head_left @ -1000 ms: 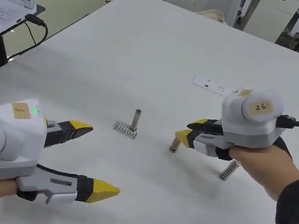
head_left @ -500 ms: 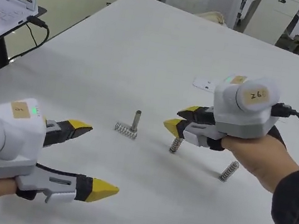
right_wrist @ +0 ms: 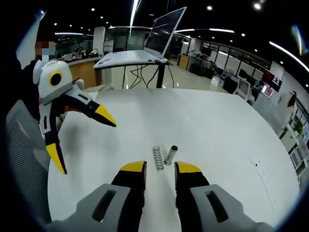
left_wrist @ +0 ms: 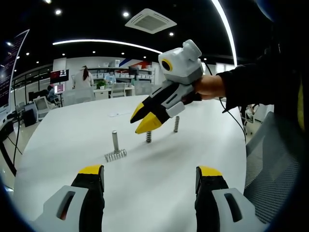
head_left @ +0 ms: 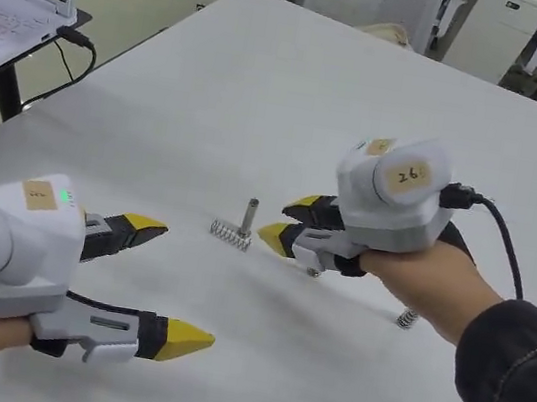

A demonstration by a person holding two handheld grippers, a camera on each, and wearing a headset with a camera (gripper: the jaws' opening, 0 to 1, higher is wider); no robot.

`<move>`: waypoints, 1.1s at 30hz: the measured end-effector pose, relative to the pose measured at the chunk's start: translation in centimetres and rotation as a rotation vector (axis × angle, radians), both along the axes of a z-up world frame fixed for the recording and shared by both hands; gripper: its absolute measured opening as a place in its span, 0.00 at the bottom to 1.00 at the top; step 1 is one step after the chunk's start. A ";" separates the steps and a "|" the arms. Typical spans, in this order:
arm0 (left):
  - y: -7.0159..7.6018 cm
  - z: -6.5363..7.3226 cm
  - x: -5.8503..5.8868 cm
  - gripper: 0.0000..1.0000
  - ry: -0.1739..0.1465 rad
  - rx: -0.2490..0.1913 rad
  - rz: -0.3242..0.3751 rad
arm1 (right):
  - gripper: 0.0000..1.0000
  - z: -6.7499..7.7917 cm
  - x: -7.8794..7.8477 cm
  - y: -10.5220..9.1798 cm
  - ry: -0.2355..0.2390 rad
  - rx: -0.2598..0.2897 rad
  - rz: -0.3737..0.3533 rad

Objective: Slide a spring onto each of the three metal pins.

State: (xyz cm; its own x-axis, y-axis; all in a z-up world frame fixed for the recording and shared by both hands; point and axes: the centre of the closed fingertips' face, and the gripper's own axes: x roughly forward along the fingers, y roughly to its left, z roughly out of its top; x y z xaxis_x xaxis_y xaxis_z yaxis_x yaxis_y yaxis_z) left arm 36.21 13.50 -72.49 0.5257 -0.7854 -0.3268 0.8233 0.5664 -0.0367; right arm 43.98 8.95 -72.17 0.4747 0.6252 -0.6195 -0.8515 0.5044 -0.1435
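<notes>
white tabletop (head_left: 212,102) carried the work. one bare metal pin (head_left: 248,214) stood upright near the middle, and a loose spring (head_left: 229,233) lay on its side just left of the pin's base. the right gripper (head_left: 284,220) hovered just right of the pin, its jaws parted by a narrow gap and grasping nothing; in the right gripper view the pin (right_wrist: 171,154) and the spring (right_wrist: 158,157) sat just beyond it. the left gripper (head_left: 180,284) hung nearer and to the left, jaws spread wide and empty. further right, a first standing spring (left_wrist: 148,137) rose below the right gripper and a second standing spring (head_left: 408,318) stood beside the person's right hand. these were probably already sleeved over pins, though that could not be told for sure. on that reading the step in hand was the last pin, with the right gripper coming in on the lying spring. the next move called for pinching the spring across its coils, lifting it, turning it upright and lining its bore over the pin top before sliding it down. the slim pin looked easy to knock over, so the approach wanted care.
</notes>
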 end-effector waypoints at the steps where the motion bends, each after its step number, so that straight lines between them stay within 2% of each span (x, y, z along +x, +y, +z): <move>1: 0.1 0.0 0.0 0.74 -0.001 0.000 0.001 | 0.21 -0.1 -0.1 0.2 0.003 -0.001 0.004; 12: 0.7 -0.2 0.2 0.74 0.003 -0.001 0.009 | 0.18 -2.5 0.4 1.2 0.043 -0.034 -0.019; 19: 0.9 -0.4 0.2 0.73 0.008 0.002 0.006 | 0.18 -3.2 1.0 1.7 0.048 -0.042 -0.038; 33: 1.4 -0.5 0.1 0.72 0.014 0.007 0.013 | 0.17 -5.2 1.6 1.9 0.089 -0.069 -0.072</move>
